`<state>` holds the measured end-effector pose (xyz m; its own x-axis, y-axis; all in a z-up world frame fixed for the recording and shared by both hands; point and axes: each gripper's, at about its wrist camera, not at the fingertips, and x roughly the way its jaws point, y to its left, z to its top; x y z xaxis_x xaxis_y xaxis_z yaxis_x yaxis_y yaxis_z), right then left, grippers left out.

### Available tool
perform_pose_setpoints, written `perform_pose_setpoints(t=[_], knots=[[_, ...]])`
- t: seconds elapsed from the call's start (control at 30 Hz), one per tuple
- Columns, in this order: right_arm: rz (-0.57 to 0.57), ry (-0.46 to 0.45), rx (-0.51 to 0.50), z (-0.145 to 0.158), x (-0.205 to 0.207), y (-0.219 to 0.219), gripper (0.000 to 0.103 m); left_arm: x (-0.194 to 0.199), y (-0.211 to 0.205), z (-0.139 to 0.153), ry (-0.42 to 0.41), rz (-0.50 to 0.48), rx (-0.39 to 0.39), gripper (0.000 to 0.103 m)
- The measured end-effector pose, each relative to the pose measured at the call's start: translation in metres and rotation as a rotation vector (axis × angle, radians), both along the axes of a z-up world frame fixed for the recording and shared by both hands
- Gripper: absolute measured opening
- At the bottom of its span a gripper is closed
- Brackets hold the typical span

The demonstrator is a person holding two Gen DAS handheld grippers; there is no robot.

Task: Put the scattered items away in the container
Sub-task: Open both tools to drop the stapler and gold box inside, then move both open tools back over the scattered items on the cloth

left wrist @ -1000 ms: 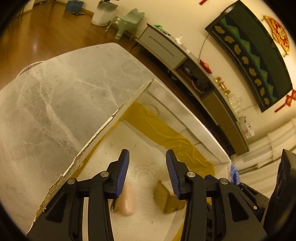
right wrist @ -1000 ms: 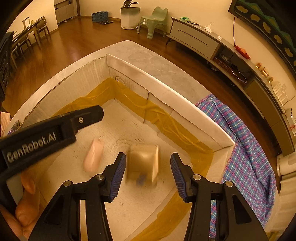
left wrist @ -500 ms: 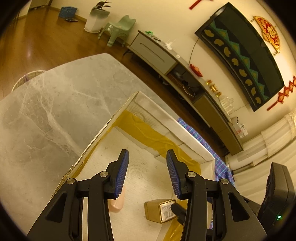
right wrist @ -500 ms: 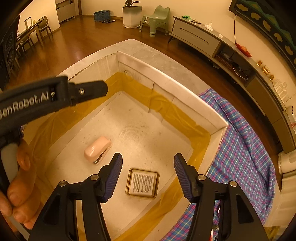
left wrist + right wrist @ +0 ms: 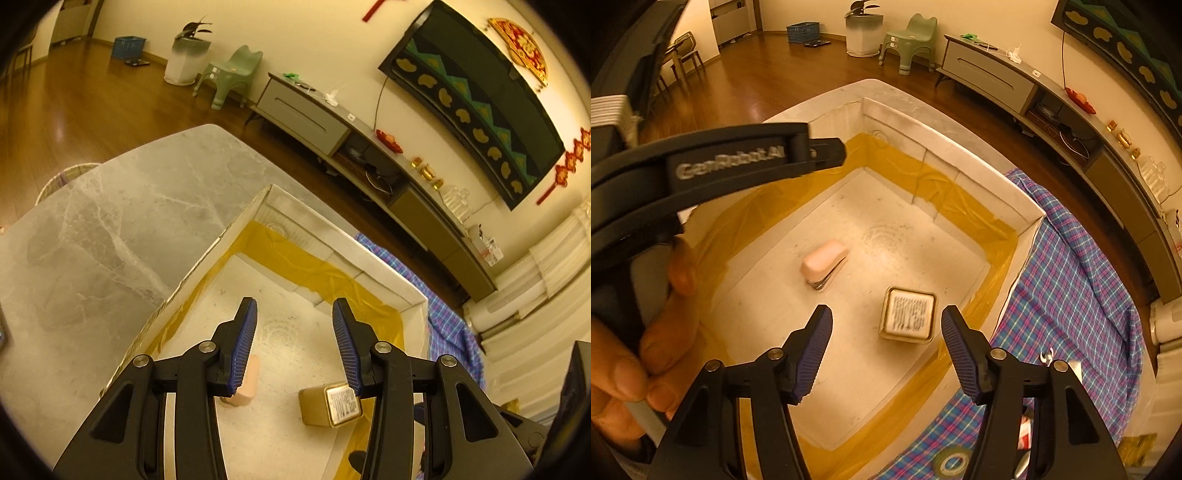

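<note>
left gripper (image 5: 293,345): i saw its jaws spread, nothing between them
right gripper (image 5: 886,352): jaws opening, empty — above the box (image 5: 982,181)
pink stapler (image 5: 824,263): on box floor, left
gold tin (image 5: 908,314): box floor — near right

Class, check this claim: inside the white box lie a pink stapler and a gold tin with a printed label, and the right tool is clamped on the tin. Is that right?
Not quite. The pink stapler and the gold tin do lie inside the white box, but the right tool is not clamped on the tin. Its jaws are opening, with nothing between them, above the tin. The right wrist view shows this.
</note>
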<state>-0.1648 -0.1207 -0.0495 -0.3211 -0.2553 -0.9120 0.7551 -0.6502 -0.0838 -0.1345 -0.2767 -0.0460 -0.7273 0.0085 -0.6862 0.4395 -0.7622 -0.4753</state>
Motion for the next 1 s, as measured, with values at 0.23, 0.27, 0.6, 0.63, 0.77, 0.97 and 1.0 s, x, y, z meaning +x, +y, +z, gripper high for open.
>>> perform_pose_setpoints(t=[0.23, 0.27, 0.6, 0.63, 0.77, 0.97, 1.0], knots=[[0.008, -0.001, -0.073, 0.024, 0.03, 0.028, 0.067, 0.031, 0.018, 0.012, 0.011, 0.022, -0.021, 0.045], [0.01, -0.001, -0.084, 0.027, 0.035, 0.033, 0.067, 0.037, 0.02, 0.013, 0.013, 0.023, -0.026, 0.045], [0.046, 0.006, -0.204, 0.043, 0.068, 0.076, 0.067, 0.073, 0.045, 0.041, 0.092, 0.046, -0.042, 0.045], [0.049, 0.013, -0.22, 0.046, 0.07, 0.082, 0.067, 0.075, 0.049, 0.045, 0.103, 0.038, -0.051, 0.046], [0.047, 0.023, -0.301, 0.055, 0.072, 0.105, 0.067, 0.088, 0.073, 0.059, 0.144, -0.016, -0.099, 0.046], [0.027, 0.062, -0.43, 0.059, 0.085, 0.152, 0.067, 0.104, 0.116, 0.068, 0.204, -0.127, -0.138, 0.049], [0.021, 0.077, -0.449, 0.059, 0.088, 0.161, 0.067, 0.106, 0.123, 0.067, 0.208, -0.145, -0.141, 0.05]])
